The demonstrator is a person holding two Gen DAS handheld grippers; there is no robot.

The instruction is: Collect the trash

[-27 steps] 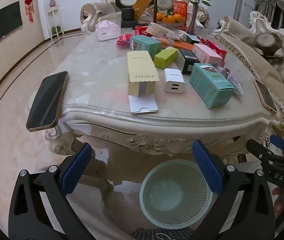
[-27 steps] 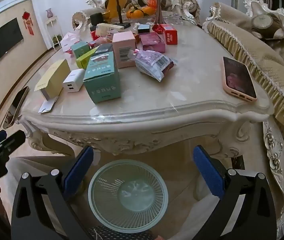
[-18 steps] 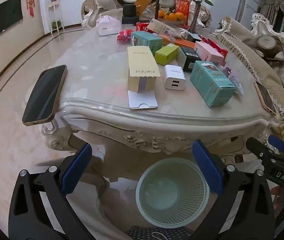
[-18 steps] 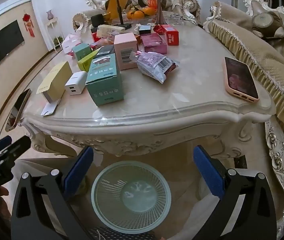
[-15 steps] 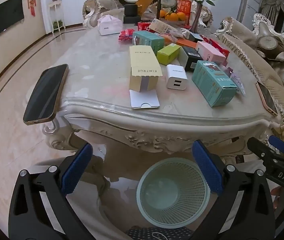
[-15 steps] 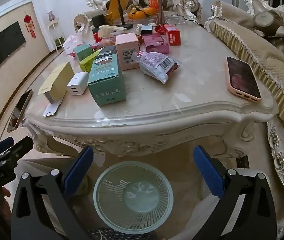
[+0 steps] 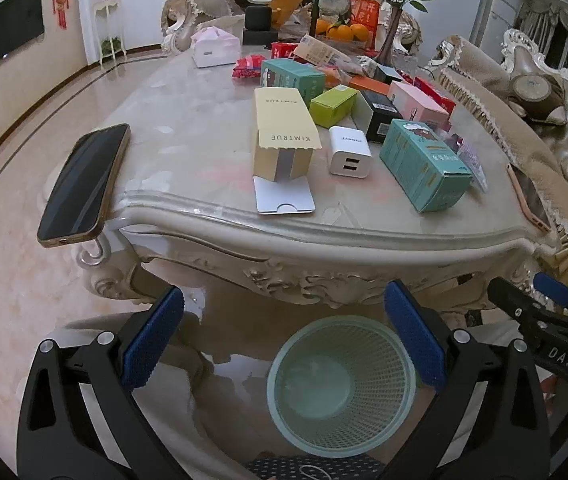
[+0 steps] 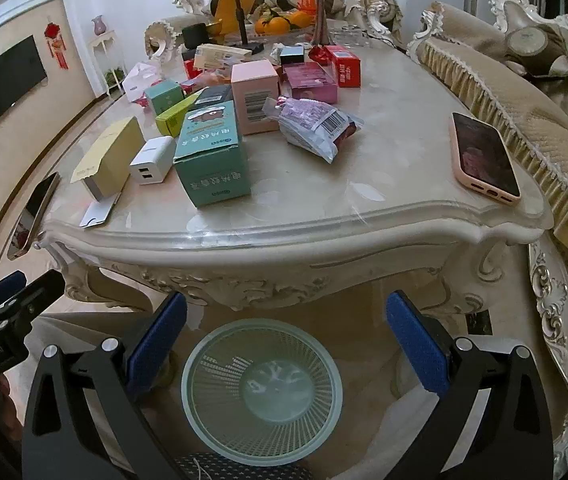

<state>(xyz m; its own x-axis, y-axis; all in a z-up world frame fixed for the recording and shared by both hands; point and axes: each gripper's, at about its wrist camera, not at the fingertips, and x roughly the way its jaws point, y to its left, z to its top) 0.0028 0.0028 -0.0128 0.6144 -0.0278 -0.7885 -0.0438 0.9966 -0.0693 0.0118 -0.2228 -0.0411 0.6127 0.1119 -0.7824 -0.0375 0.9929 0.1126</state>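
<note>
1 green bin (image 7: pixel 341 388) on floor below table (image 7: pixel 323 236) edge, 2 phones (image 8: pixel 483 158), 2 teal boxes (image 7: pixel 423 168), 1 yellow box (image 7: pixel 284 128), 1 white charger (image 7: pixel 349 152), left gripper (image 7: pixel 284 340) and right gripper (image 8: pixel 285 344) both spread wide, empty, table view slightly nearer than before.

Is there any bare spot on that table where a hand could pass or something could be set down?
Yes: the wide strip between the dark phone and the yellow box, and the stretch between the snack bag and the pink phone. The middle and far end are crowded with boxes.
</note>
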